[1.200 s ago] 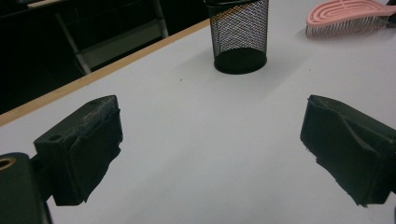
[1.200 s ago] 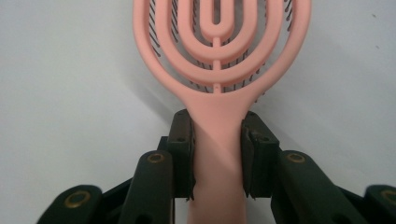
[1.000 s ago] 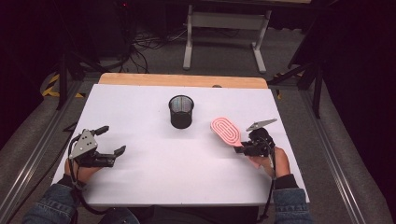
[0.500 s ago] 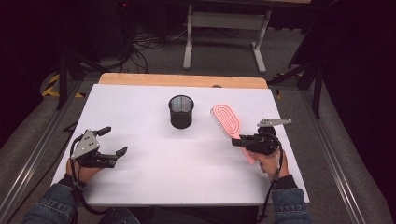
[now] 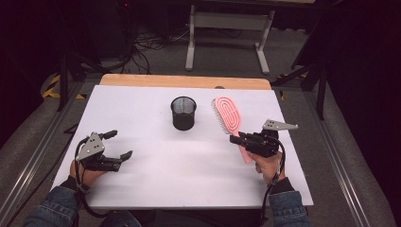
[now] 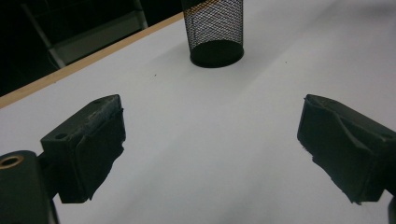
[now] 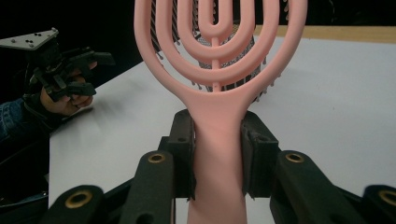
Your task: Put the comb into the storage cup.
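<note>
1. At the near-left corner of the white surface point(image 5: 156, 179), in the high view, the left gripper point(image 5: 116, 146) sits in the person's left hand point(image 5: 85, 172), low over the sheet.
2. Its jaws stand wide apart with nothing between them; the left gripper view shows bare white surface in the gap.
3. Behind it, a denim sleeve point(image 5: 52, 210) comes in from the bottom edge.
4. Further right, near the middle and toward the far side, a black mesh cup point(image 5: 183, 112) stands upright on the surface; in the left gripper view it stands ahead of the open jaws, well apart from them.
5. Just beside the cup on its right, not touching it, is the head of a pink hairbrush point(image 5: 228, 113), held up off the sheet at a tilt, with the head pointing to the far side and the handle slanting back toward the person.
6. Right of that, the right gripper point(image 5: 239, 140) has its jaws closed narrow on the brush's handle; the right gripper view shows both pads pressed against the handle's sides just below the looped head.
7. At the right, the person's right hand point(image 5: 265, 163) carries that gripper, and its grey three-cornered plate point(image 5: 279, 125) sticks out toward the surface's right edge.
8. Along the far edge, a strip of wooden tabletop point(image 5: 184, 81) shows beyond the white sheet.
</note>
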Demonstrator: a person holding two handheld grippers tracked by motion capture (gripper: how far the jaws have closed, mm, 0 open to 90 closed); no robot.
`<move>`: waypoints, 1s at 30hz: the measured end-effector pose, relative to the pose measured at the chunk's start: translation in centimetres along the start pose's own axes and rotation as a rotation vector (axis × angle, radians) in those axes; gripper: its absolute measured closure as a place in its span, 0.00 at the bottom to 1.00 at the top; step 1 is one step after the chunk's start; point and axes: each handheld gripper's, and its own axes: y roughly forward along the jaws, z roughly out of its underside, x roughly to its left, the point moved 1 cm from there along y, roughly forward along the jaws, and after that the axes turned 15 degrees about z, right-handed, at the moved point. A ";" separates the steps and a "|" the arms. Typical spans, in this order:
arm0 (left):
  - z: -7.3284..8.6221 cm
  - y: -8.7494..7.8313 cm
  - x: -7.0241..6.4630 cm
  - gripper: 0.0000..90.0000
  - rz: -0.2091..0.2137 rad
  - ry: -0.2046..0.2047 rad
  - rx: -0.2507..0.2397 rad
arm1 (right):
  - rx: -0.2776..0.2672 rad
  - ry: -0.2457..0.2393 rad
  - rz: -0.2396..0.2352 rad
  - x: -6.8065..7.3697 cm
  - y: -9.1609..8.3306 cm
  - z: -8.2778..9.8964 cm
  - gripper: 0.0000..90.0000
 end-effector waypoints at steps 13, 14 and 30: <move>-4.0 3.6 -1.7 0.13 0.177 -0.027 -0.082 | -0.088 -0.135 0.067 4.2 1.1 -0.1 0.77; -4.7 4.3 -2.1 0.13 0.196 -0.026 -0.090 | -0.096 -0.140 0.065 4.5 1.2 -0.1 0.77; -9.7 10.6 -5.1 0.16 0.285 -0.062 -0.166 | -0.107 -0.246 0.053 8.2 3.1 1.0 0.77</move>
